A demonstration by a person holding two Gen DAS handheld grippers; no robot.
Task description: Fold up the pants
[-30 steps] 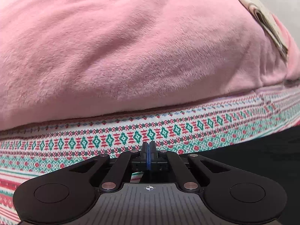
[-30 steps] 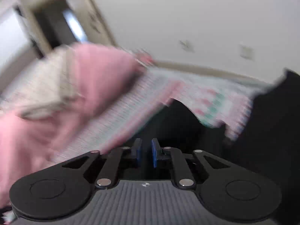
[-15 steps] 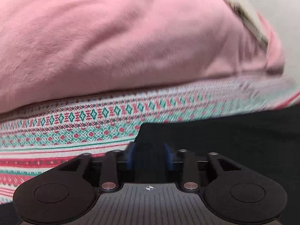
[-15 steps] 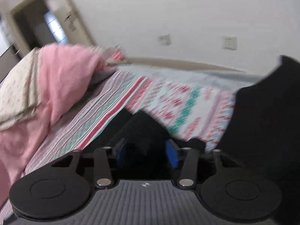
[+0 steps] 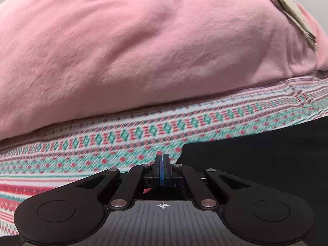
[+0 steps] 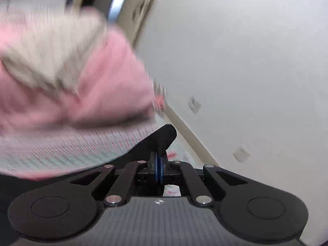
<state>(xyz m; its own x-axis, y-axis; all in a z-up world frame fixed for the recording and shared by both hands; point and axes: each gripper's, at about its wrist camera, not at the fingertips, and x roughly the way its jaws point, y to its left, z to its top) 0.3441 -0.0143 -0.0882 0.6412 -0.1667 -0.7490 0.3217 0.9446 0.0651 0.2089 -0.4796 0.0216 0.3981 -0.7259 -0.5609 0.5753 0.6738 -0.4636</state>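
Note:
The black pants lie on the patterned bedsheet at the right of the left wrist view. My left gripper is shut with its pads together, just left of the pants' edge; no cloth shows between the pads. In the blurred right wrist view my right gripper is shut on a corner of the black pants, which sticks up past the fingertips and is lifted off the bed.
A large pink duvet with a beige folded cloth on it fills the far side of the bed. In the right wrist view, a white wall with outlets and a doorway stand behind.
Both grippers opened half a second ago and have closed again. The right gripper now holds a pants corner and has swung sharply, tilting the view. The left gripper shifted left of the pants' edge.

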